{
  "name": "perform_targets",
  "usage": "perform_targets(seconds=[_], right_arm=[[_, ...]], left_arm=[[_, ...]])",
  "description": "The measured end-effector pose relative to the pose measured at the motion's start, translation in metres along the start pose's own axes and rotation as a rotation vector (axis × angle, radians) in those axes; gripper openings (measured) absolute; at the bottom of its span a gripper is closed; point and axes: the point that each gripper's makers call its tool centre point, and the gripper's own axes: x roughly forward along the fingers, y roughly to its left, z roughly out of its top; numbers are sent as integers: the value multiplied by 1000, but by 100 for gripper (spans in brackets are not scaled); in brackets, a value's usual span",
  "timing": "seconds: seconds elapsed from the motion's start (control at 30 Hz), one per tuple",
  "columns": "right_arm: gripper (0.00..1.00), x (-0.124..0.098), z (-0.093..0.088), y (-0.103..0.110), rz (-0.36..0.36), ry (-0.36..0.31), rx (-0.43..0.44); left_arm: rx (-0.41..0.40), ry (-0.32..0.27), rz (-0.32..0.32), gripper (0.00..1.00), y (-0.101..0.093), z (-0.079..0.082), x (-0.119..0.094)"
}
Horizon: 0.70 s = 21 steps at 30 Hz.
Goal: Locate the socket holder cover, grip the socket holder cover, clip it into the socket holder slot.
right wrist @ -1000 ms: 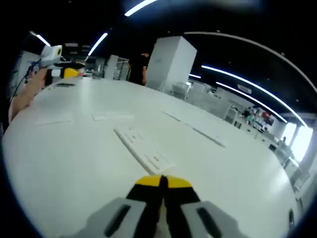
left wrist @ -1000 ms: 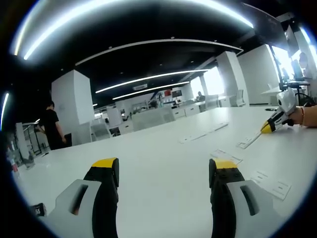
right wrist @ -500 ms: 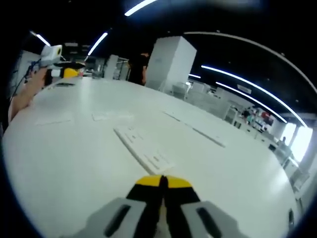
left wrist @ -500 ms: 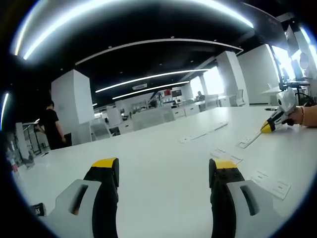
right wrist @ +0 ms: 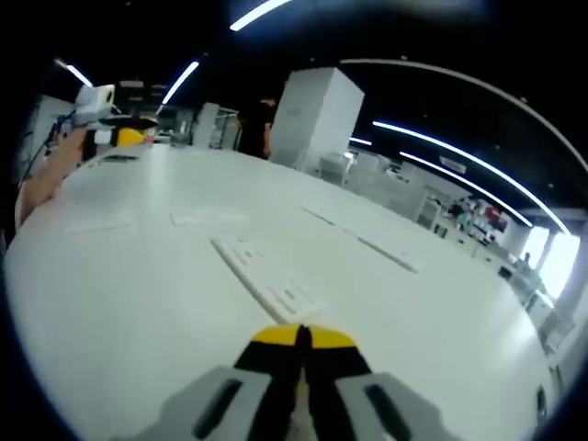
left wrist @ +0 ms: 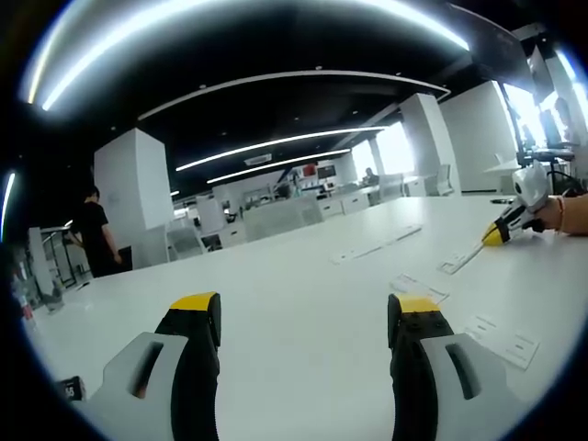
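Success hinges on spreading the pressed-together right tongs [right wrist: 302,338] before reaching the long white strip [right wrist: 266,276] just ahead on the desk [right wrist: 138,303], left tongs [left wrist: 308,308] already spread.

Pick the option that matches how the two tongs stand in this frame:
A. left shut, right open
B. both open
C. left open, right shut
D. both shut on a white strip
C: in the left gripper view the left tongs show yellow tips wide apart over the bare white table, while in the right gripper view the right tongs have their tips pressed together with nothing between them.
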Motion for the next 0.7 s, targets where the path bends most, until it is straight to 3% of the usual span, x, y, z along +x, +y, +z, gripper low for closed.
perform_targets(seconds=[0.47,0.7], right_arm=[[4,1,0,1,-1,-2,10],[4,2,1,-1,-18,36,-39]], left_arm=[[-7,0,-12,73,-3,-1,1],[-13,-10,-18,73,-5,0,1]])
